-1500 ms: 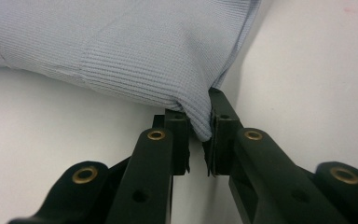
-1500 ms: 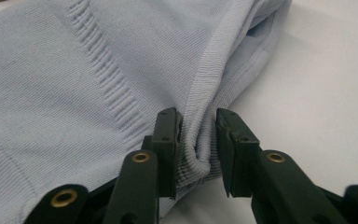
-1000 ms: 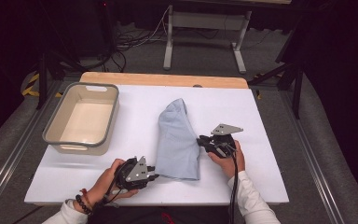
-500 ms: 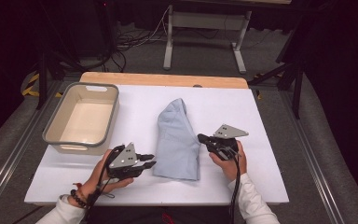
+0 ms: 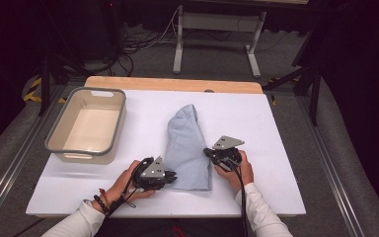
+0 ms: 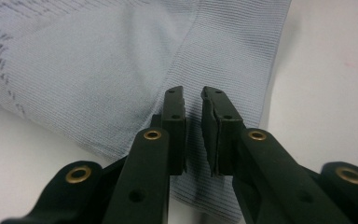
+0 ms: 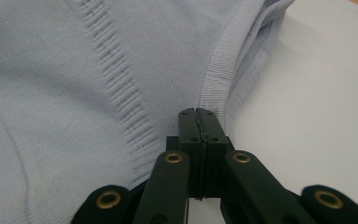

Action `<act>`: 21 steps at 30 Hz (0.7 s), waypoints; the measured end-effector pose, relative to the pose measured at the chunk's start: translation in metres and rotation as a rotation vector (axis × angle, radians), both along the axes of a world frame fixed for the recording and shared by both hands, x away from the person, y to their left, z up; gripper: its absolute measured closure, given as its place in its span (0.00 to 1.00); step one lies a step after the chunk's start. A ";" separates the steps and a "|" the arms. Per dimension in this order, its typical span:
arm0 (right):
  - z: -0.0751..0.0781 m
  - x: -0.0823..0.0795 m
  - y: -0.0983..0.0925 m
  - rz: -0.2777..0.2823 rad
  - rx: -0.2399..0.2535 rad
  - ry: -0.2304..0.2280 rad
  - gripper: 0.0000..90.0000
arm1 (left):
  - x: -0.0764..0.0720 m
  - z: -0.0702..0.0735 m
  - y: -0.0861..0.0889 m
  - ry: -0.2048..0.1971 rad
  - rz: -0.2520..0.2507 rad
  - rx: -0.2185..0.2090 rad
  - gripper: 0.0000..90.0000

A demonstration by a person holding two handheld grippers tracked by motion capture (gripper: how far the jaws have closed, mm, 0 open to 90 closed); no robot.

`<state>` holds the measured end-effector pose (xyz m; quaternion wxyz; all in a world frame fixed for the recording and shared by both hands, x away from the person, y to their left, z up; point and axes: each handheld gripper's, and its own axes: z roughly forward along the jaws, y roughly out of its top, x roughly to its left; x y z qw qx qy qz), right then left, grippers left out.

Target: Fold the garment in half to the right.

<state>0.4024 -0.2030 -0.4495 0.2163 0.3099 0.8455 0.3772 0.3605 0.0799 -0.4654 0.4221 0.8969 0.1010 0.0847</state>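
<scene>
A light blue knit garment (image 5: pixel 187 143) lies folded in the middle of the white table top (image 5: pixel 281 133). My left gripper (image 5: pixel 173 176) is at its near-left corner. In the left gripper view its jaws (image 6: pixel 193 95) have just been closing and stand a narrow gap apart over the ribbed band (image 6: pixel 223 56), with no pad pressing on cloth. My right gripper (image 5: pixel 207 151) is at the garment's right edge. In the right gripper view its pads (image 7: pixel 199 114) meet flat at the ribbed hem (image 7: pixel 223 60). I see no cloth between them.
A grey plastic bin (image 5: pixel 59 133) with nothing in it stands at the left of the table. A wooden strip (image 5: pixel 172 84) runs along the far edge. Bare white surface (image 7: pixel 317 102) lies right of the garment. Stands and cables are on the floor beyond.
My left gripper has moved right, up to the garment's near-left corner. The right hand has shifted slightly towards the cloth's edge. The garment lies as before.
</scene>
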 end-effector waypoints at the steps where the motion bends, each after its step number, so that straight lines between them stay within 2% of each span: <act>1: 0.001 0.000 0.001 -0.002 -0.002 -0.003 1.00 | 0.001 -0.001 0.000 0.003 -0.003 -0.006 0.89; 2: 0.004 0.000 0.001 -0.005 -0.007 -0.010 1.00 | 0.000 -0.001 0.000 0.003 -0.003 -0.004 0.89; 6: 0.022 0.001 0.008 0.000 0.044 -0.054 1.00 | 0.001 0.000 0.000 0.006 -0.003 -0.005 0.89; 8: 0.038 0.005 0.022 0.030 0.068 -0.101 1.00 | 0.001 0.000 0.000 0.006 -0.004 -0.004 0.89; 11: 0.052 0.022 0.043 0.077 0.047 -0.137 1.00 | 0.001 0.000 0.000 0.008 -0.003 -0.001 0.90; 13: 0.057 0.039 0.057 0.103 0.035 -0.127 0.98 | 0.001 0.000 -0.001 0.005 -0.006 0.000 0.90; 15: 0.059 0.061 0.071 0.140 0.021 -0.097 0.96 | 0.000 0.000 0.000 0.002 -0.005 0.002 0.90; 16: 0.057 0.072 0.077 0.140 -0.002 -0.085 0.96 | 0.000 0.000 -0.001 0.004 -0.004 0.000 0.90; 18: 0.054 0.083 0.083 0.141 -0.016 -0.057 0.98 | 0.000 0.000 -0.001 0.001 -0.004 0.004 0.91; 21: 0.040 0.104 0.092 0.142 -0.070 0.000 1.00 | -0.001 -0.001 -0.001 -0.001 -0.004 0.001 0.92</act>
